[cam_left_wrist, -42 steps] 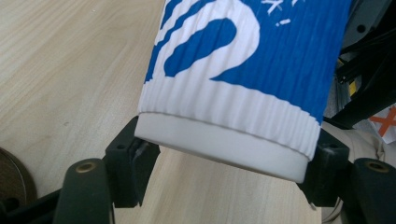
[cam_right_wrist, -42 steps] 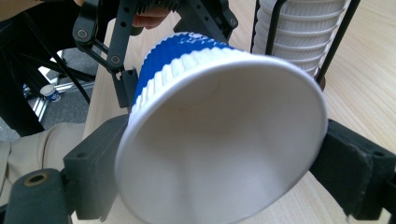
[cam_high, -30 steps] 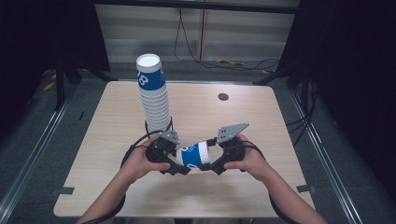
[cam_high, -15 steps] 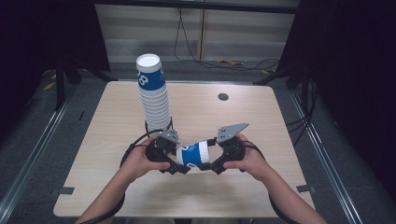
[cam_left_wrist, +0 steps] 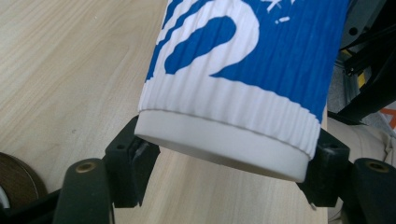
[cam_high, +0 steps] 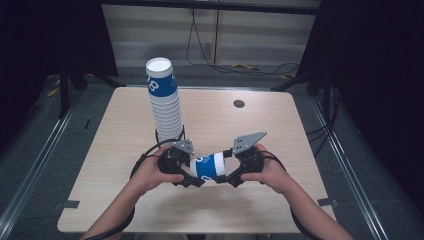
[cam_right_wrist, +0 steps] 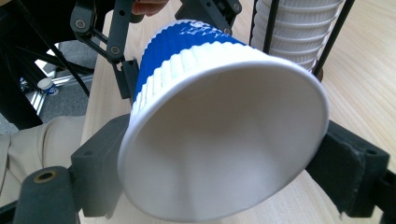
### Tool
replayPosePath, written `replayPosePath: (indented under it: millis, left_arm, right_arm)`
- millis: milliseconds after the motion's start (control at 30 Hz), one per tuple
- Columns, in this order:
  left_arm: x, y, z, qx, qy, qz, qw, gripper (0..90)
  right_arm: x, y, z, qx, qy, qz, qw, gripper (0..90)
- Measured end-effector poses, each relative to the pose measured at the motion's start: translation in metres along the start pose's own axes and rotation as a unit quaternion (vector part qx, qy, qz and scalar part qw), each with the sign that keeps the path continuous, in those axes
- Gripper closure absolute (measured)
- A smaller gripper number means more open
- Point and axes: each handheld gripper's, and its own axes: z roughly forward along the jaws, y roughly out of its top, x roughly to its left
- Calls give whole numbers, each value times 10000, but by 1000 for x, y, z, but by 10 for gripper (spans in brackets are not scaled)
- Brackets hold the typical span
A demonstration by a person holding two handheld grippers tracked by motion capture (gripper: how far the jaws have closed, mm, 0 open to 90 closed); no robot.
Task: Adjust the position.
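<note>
While the table lies pale and wooden under me, a tall stack of cups leans at its 11 o'clock. At 6 o'clock, just above the wood, I hold a cup on its side: ribbed, white with blue print, smooth white base band. My left gripper pinches its base, my right gripper pinches its open rim, visibly squashed. Against a second ago, nothing has shifted; both hands stayed put
</note>
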Motion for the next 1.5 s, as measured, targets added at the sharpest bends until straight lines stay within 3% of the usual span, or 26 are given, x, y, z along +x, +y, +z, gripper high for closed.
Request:
replayPosePath:
  millis: [133,200,467,667,700,767,833,1067,1100,1167,1233,1267,1300,1367,1433,1467,1500]
  left_arm:
    - [0,2,-4,86,22,76,9999,306]
    - [-1,3,-4,-37,42,57,10000,306]
    - [0,2,-6,-41,47,121,9999,304]
    - [1,-1,-4,43,27,37,10000,305]
    - [1,-2,-2,-34,29,22,10000,305]
    - [2,-1,-3,100,91,97,9999,306]
    - [2,-2,-1,-17,51,26,10000,307]
    - [3,-4,1,-50,47,-33,10000,310]
    - [4,-4,0,39,54,32,10000,310]
    - [2,-6,2,-30,35,-75,10000,311]
    - [3,-6,2,31,43,1,10000,312]
    - [3,-8,3,-39,19,-78,10000,313]
    - [3,-9,3,-149,67,-53,9999,313]
    - [5,-10,2,-127,179,-57,9997,312]
    - [7,-11,0,-35,343,-61,9994,250]
    - [7,-13,0,-81,388,-185,9990,231]
    - [8,-14,0,-23,391,-183,9991,219]
  right_arm:
    - [1,2,0,20,-16,2,10000,146]
    - [1,4,-2,-2,-25,-55,10000,148]
    - [3,9,-6,31,-39,-128,9999,159]
    - [4,10,-5,112,-53,-153,9998,162]
    - [4,10,-4,119,-47,-164,9998,163]
    - [3,11,-5,134,-38,-149,9998,165]
    - [3,12,-5,152,-58,-155,9997,166]
    - [3,12,-4,173,-90,-145,9997,167]
    - [3,12,-4,177,-89,-142,9997,167]
    - [3,12,-3,170,-77,-134,9997,167]
    - [4,13,-3,183,-71,-139,9997,168]
    - [4,13,-3,192,-75,-143,9997,171]
    - [4,13,-3,193,-63,-135,9997,173]
    - [3,12,-4,215,-82,-108,9997,178]
    - [2,11,-5,246,-142,-76,9996,179]
    - [1,11,-6,255,-153,-50,9995,179]
    - [0,10,-7,261,-172,-23,9995,179]
